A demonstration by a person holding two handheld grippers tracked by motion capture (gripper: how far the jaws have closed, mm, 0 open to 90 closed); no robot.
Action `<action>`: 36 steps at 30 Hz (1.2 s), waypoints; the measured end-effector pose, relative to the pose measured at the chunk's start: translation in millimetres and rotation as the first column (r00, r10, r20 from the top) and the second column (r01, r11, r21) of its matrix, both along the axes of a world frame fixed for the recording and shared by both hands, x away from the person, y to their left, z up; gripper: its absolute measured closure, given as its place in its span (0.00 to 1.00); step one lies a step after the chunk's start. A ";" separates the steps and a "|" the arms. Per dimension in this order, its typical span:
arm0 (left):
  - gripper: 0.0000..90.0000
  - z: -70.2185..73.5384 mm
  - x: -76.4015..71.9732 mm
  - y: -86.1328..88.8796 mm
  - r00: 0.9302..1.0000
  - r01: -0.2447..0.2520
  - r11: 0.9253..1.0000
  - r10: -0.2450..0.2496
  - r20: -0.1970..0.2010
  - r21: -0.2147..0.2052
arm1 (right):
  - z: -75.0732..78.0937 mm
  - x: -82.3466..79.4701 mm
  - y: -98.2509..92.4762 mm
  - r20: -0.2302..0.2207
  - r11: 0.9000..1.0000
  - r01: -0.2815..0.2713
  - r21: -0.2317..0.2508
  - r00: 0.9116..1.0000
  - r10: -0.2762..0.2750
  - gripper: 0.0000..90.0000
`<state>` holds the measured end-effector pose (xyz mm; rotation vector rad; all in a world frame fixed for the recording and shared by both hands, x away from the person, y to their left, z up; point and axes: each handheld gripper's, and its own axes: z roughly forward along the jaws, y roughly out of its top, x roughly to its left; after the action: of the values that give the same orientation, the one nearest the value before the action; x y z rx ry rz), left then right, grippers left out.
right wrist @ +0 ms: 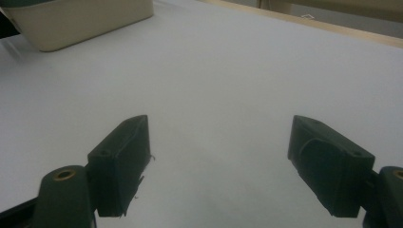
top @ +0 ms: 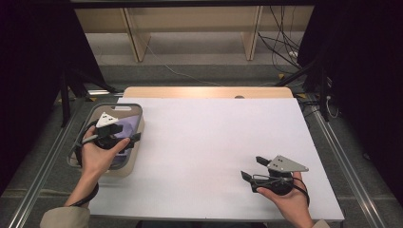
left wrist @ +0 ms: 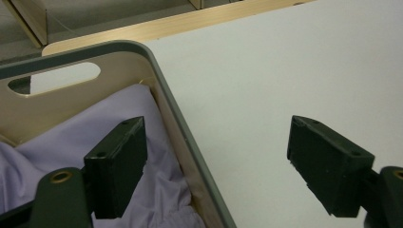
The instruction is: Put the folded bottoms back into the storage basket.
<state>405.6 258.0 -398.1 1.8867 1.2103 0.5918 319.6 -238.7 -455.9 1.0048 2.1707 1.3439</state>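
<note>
Left tongs (left wrist: pixel 216 166) apart over basket (left wrist: pixel 190 142) rim, lilac cloth (left wrist: pixel 71 142) beneath, unheld.

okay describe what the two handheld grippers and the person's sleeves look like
Both the left gripper and the right gripper are black, each with two blocky black jaws and a grey three-cornered plate on top. Brass-coloured bushings sit at the jaw pivots. A black cable trails from each. The sleeves are beige.

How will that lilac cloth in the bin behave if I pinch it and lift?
The lilac cloth lies in soft folds, so it is probably floppy and will drape. It looks thin, likely light. Bunched against the bin wall, it may drag on the rim.
</note>
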 end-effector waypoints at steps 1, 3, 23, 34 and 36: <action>0.23 0.2 -0.9 -0.8 1.000 0.002 1.000 -0.002 0.001 -0.004 | 0.0 -0.1 -0.1 -0.002 1.000 0.001 0.001 1.000 -0.001 0.25; 0.23 0.7 -3.0 -3.0 1.000 0.009 1.000 -0.009 0.009 -0.007 | 0.1 -0.2 0.0 -0.003 1.000 0.004 0.003 1.000 -0.004 0.25; 0.19 3.3 -16.4 -24.0 0.994 0.092 0.996 -0.092 0.055 -0.004 | 1.0 -0.2 -2.2 0.003 1.000 0.002 0.003 1.000 -0.002 0.25; 0.18 1.8 -22.9 -30.7 0.989 0.126 0.992 -0.126 0.075 -0.005 | 1.8 -1.8 -6.7 -0.001 1.000 0.013 0.006 1.000 -0.013 0.25; 0.17 0.8 -24.6 -31.7 0.988 0.136 0.991 -0.135 0.077 -0.015 | 1.8 -1.9 -7.1 -0.002 1.000 0.015 0.006 1.000 -0.015 0.25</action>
<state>381.0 226.3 -397.3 1.8951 1.0268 0.5701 317.7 -245.9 -454.1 1.0232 2.1577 1.3446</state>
